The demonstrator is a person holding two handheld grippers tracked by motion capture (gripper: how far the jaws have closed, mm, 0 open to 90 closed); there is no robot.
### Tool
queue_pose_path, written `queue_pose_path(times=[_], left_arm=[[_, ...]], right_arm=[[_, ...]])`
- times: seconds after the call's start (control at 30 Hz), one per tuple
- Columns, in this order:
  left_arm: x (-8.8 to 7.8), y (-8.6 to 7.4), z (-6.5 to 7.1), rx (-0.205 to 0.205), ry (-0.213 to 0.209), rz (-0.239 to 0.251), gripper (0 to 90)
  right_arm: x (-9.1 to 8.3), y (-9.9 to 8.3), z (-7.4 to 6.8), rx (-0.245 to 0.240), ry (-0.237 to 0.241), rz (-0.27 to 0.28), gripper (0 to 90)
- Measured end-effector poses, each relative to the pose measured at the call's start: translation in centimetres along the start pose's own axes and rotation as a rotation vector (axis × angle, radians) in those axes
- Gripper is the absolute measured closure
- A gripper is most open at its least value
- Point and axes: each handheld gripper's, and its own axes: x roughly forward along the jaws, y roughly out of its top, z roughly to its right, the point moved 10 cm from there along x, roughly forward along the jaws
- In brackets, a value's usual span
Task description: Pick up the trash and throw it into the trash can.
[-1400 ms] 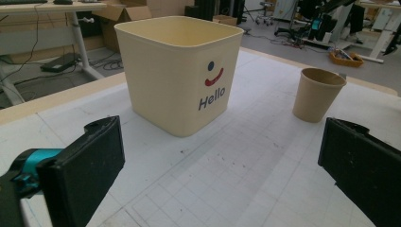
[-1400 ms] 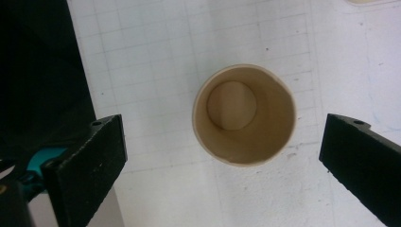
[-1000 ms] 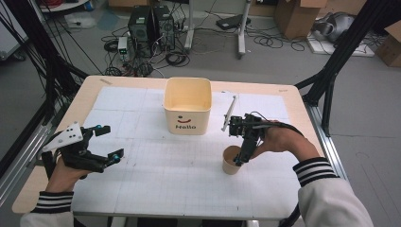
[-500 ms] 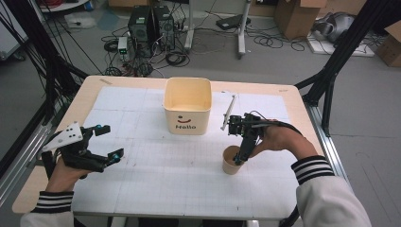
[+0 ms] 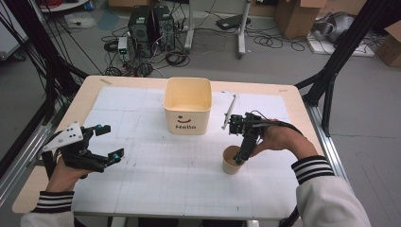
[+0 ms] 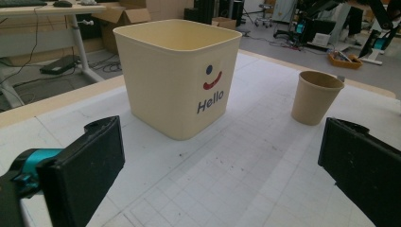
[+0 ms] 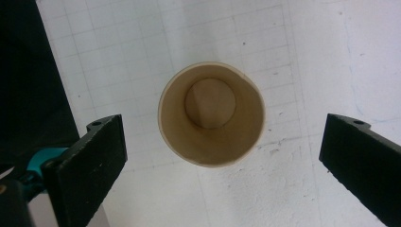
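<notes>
- Paper cup (image 7: 211, 115) upright, empty, on gridded mat (image 5: 156, 170) near "Hello" bin (image 5: 187, 105).
- Right gripper (image 5: 239, 158) now lower over cup, jaws wide apart, nothing held; grasp judged imminent.
- Left gripper (image 5: 106, 142) idle, jaws apart.

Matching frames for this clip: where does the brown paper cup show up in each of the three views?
High view: the paper cup stands right of centre on the gridded mat, under the right tool.
Left gripper view: upper right, upright, to the right of the Hello tub.
Right gripper view: centre, seen from straight above, empty, between the open jaws.
Shared landmark: the white gridded mat under the cup.
</notes>
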Motion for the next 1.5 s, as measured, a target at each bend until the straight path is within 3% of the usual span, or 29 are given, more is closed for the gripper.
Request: queue_pose_path(times=[0.53,1.5], left_arm=[[-0.1,0.0,0.0,0.001,0.002,0.002,1.7],[0.0,-0.1,0.0,0.000,0.000,-0.003,1.8]], right_arm=[[1.5,-0.2,0.0,-0.002,-0.008,-0.003,0.4],[4.7,-0.8,-0.7,-0.006,0.034,-0.018,0.4]])
